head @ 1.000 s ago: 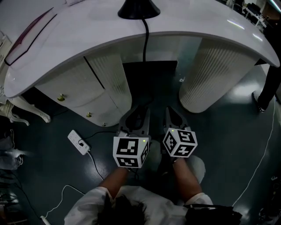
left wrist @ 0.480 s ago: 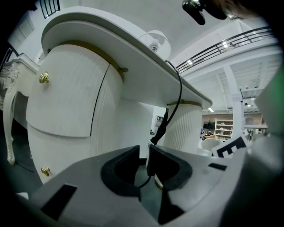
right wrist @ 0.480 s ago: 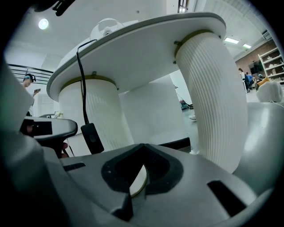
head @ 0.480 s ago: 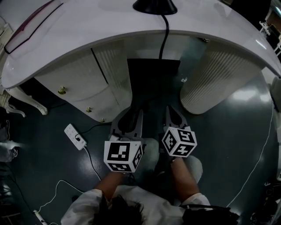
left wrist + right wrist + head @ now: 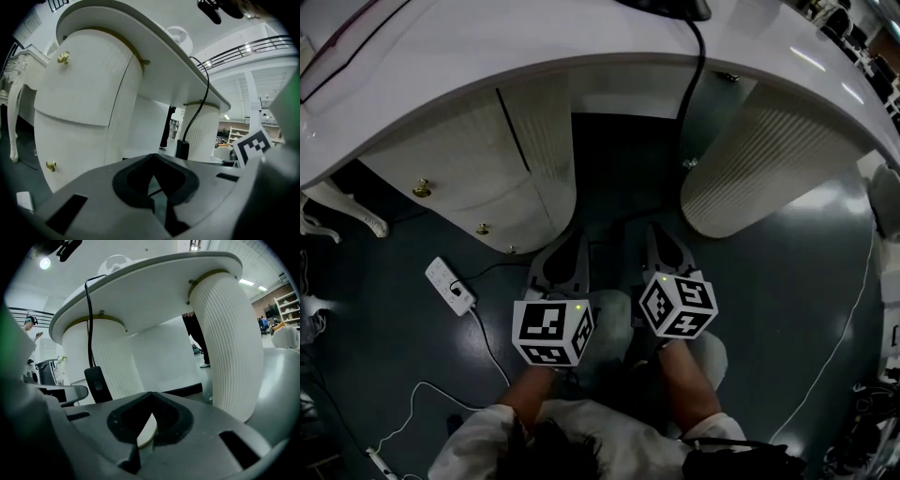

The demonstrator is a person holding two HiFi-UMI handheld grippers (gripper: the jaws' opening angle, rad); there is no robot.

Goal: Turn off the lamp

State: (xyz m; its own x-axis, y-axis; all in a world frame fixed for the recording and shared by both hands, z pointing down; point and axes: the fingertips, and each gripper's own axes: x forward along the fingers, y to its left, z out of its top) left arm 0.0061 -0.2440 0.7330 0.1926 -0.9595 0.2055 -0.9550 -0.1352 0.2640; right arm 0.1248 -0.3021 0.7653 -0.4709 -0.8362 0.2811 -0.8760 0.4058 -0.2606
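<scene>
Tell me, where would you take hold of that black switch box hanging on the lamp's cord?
Probably by its two narrow edges, coming straight at its broad face. The switch box hangs nearly upright on the cord under the desk, its round button turned toward the person.

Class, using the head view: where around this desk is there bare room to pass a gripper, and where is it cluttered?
Free: the kneehole between drawer pedestal and ribbed pedestal, except the lamp cord hanging at its right; the floor by the ribbed pedestal, bar one thin cable. Crowded: floor by the drawer pedestal, with power strip and cables.
</scene>
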